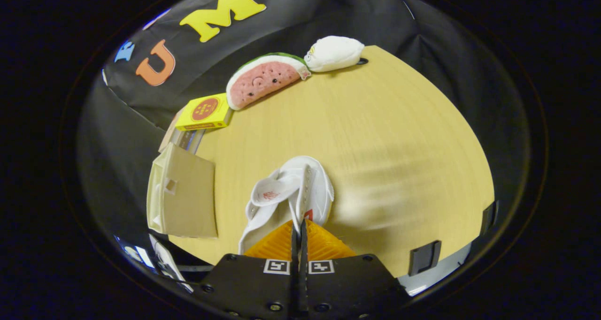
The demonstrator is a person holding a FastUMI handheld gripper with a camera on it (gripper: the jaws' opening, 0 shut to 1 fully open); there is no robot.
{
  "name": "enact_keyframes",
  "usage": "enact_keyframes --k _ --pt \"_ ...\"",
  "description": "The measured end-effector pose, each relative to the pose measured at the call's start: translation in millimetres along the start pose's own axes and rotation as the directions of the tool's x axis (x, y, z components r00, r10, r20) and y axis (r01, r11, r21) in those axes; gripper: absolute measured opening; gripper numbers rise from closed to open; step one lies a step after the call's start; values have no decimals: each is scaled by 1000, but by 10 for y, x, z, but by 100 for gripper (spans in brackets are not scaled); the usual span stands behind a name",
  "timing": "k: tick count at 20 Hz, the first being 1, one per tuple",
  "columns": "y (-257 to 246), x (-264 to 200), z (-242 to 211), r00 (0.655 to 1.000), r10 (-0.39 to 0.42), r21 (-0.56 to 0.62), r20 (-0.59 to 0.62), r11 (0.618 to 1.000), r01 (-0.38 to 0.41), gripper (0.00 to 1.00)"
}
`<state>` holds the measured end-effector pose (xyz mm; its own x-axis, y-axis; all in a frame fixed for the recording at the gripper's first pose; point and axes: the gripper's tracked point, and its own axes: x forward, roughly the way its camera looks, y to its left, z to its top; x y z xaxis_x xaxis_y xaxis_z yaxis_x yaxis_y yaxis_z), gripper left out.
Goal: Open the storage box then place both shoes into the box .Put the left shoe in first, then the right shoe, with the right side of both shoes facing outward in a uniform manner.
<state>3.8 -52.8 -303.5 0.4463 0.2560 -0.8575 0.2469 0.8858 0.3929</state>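
Observation:
My gripper (299, 230) is shut on a white shoe (300, 193), pinching a thin edge of its upper between the two fingers. The shoe hangs just ahead of the fingers over the wooden table (375, 137), its opening and its tongue with a red print facing me. The beige storage box (188, 195) stands to the left of the shoe at the table's left edge. A panel of it with a small square hole faces me. I cannot tell how far it is open.
Beyond the box lies a yellow carton (205, 112) on a flat stack. A watermelon plush (263, 78) and a white plush (334, 52) sit at the far edge. Two black clamps (425, 256) grip the near right edge. Bare tabletop spreads to the right.

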Motion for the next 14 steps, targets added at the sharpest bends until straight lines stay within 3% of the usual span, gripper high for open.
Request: enact_keyframes --k 14 --pt "2277 -413 230 976 196 -18 96 981 -196 0"
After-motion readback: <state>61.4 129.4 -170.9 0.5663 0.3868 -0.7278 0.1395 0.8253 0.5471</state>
